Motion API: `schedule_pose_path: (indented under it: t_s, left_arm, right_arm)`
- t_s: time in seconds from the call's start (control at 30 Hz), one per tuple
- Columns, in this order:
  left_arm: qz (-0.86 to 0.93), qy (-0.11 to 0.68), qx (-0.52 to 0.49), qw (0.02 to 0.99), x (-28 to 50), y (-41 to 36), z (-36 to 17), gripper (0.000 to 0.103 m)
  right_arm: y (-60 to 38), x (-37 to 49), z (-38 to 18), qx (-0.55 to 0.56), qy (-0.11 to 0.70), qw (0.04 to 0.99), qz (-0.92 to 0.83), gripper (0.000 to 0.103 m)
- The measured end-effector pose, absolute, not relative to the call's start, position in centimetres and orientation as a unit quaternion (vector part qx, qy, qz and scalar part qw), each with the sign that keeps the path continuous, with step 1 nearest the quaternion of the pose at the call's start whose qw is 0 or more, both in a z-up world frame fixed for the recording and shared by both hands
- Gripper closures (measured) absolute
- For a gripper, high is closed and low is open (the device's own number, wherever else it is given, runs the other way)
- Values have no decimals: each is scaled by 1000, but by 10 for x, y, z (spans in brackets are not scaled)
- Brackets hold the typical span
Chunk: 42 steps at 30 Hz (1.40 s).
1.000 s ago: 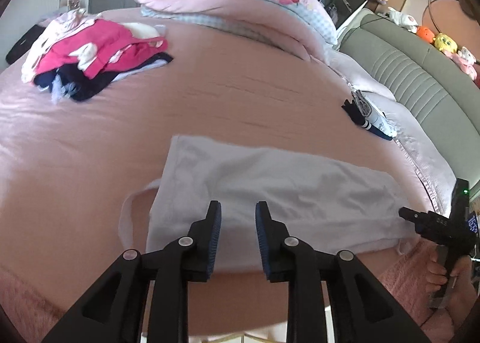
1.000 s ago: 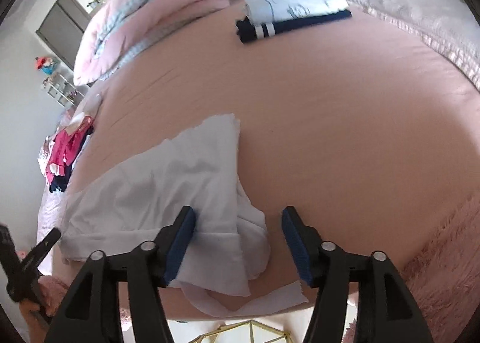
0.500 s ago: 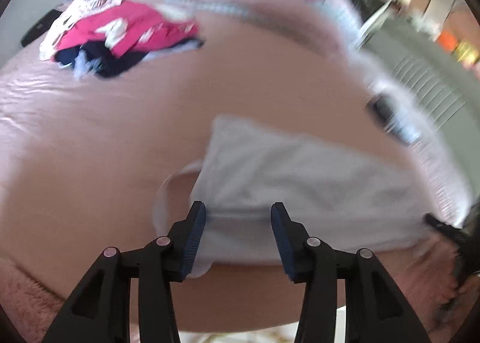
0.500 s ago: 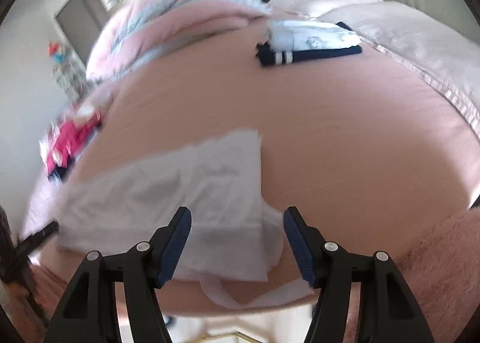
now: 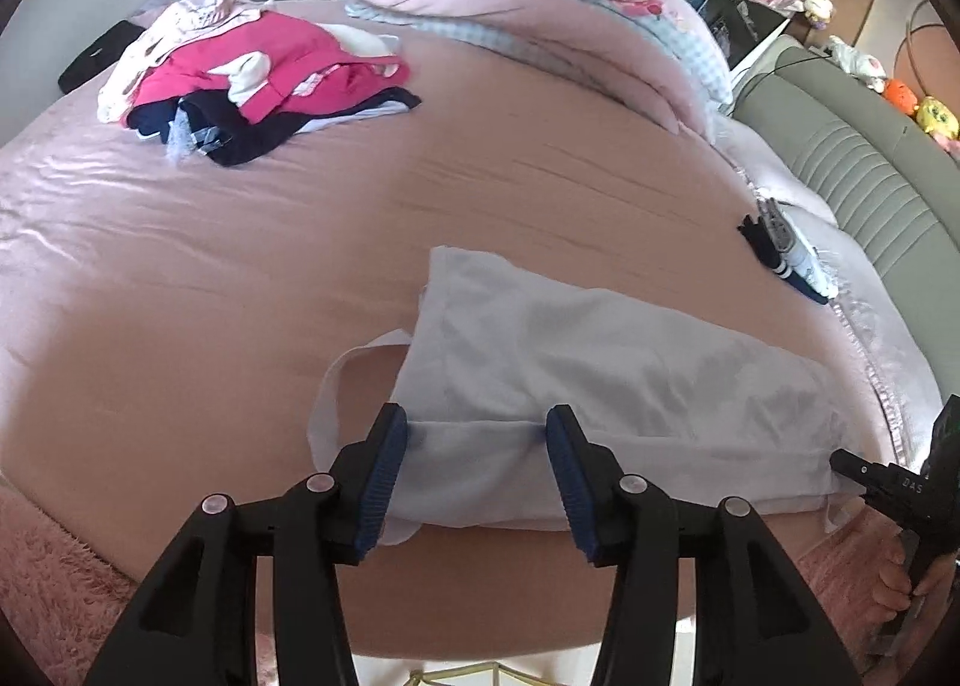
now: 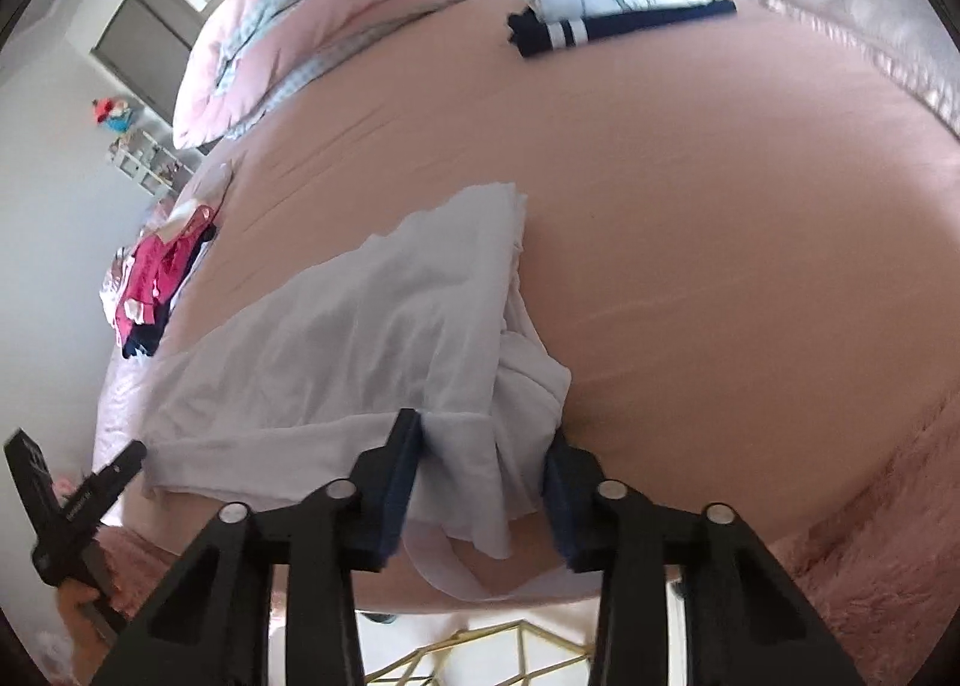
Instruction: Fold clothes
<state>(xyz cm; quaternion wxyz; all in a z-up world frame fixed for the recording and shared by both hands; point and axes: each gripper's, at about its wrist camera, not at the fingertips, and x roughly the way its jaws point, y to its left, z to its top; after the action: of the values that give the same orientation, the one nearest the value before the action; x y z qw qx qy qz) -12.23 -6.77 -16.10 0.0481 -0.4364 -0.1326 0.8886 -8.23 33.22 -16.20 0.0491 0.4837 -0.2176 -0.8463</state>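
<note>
**Fabric edge and gripper pads out of sight at the bed's near side**

At lower centre of the right wrist view, the white garment (image 6: 372, 338) covers the inner pads of the right gripper (image 6: 483, 482), so contact cannot be judged. At the left wrist view's right edge, a hand (image 5: 900, 590) is cut off. The folded stack (image 5: 786, 260) is too small to identify.

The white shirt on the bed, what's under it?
Under the white shirt you can see only the pink bedsheet, which spreads out all around it. A white strap loop pokes out at its left end. Anything lying beneath the cloth itself is covered, so I cannot tell.
</note>
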Motion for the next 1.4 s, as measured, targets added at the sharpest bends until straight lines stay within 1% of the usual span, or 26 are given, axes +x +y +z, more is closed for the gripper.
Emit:
schedule_pose_path:
  t_s: [0.07, 0.17, 0.33, 0.47, 0.57, 0.6, 0.63, 0.7, 0.77, 0.8, 0.83, 0.87, 0.9, 0.97, 1.0, 1.03, 1.13, 1.3, 1.4]
  left_arm:
    - [889, -131, -436, 51, -124, -67, -163, 58]
    - [889, -129, -436, 52, -124, -66, -165, 58]
    - [898, -143, -410, 74, -123, -64, -155, 58]
    - [899, -140, -402, 104, -121, -56, -151, 58]
    - [891, -131, -412, 138, -119, -43, -153, 58]
    - [887, -129, -417, 151, -119, -38, -154, 58]
    - [882, -133, -421, 167, -120, -34, -156, 58]
    - [865, -166, -429, 198, -124, -26, -159, 58]
    - [847, -198, -437, 229, -128, -19, -162, 58]
    - [840, -206, -440, 242, -134, -11, -162, 58]
    - [839, -206, -440, 247, -138, -5, -161, 58]
    - [837, -206, -439, 252, -142, 1, -159, 58]
    - [835, -213, -438, 258, -146, 6, -159, 57]
    - [823, -233, -441, 273, -156, 18, -160, 48]
    - [815, -244, -445, 281, -161, 24, -162, 47]
    - [812, -241, -450, 282, -164, 31, -163, 46]
    - [815, -214, -463, 275, -169, 51, -167, 45]
    - [815, -204, -475, 262, -171, 70, -180, 45]
    - [827, -182, -469, 252, -169, 78, -178, 45]
  right_arm:
    - [332, -81, -154, 470, -216, 52, -854, 75]
    - [316, -85, -138, 455, -179, 61, -870, 76]
    - [259, -104, -113, 431, -118, 128, -886, 77]
    - [199, -126, -120, 443, -52, 177, -877, 77]
    - [173, -130, -148, 477, -24, 192, -858, 76]
    - [172, -125, -146, 475, -28, 202, -856, 75]
    - [172, -120, -143, 473, -32, 212, -855, 71]
    - [175, -109, -135, 462, -45, 227, -856, 70]
    - [200, -95, -114, 416, -81, 226, -877, 69]
    - [212, -89, -103, 393, -99, 224, -886, 67]
    - [224, -82, -93, 369, -117, 223, -895, 58]
    - [237, -75, -82, 345, -135, 221, -902, 52]
    - [249, -74, -79, 335, -147, 205, -908, 52]
    - [273, -93, -103, 376, -143, 121, -907, 52]
    - [280, -101, -119, 398, -146, 105, -899, 53]
    - [284, -106, -134, 415, -156, 102, -891, 55]
    - [286, -119, -167, 456, -181, 106, -865, 55]
    - [256, -132, -177, 462, -139, 126, -867, 55]
    - [258, -131, -181, 469, -158, 129, -859, 55]
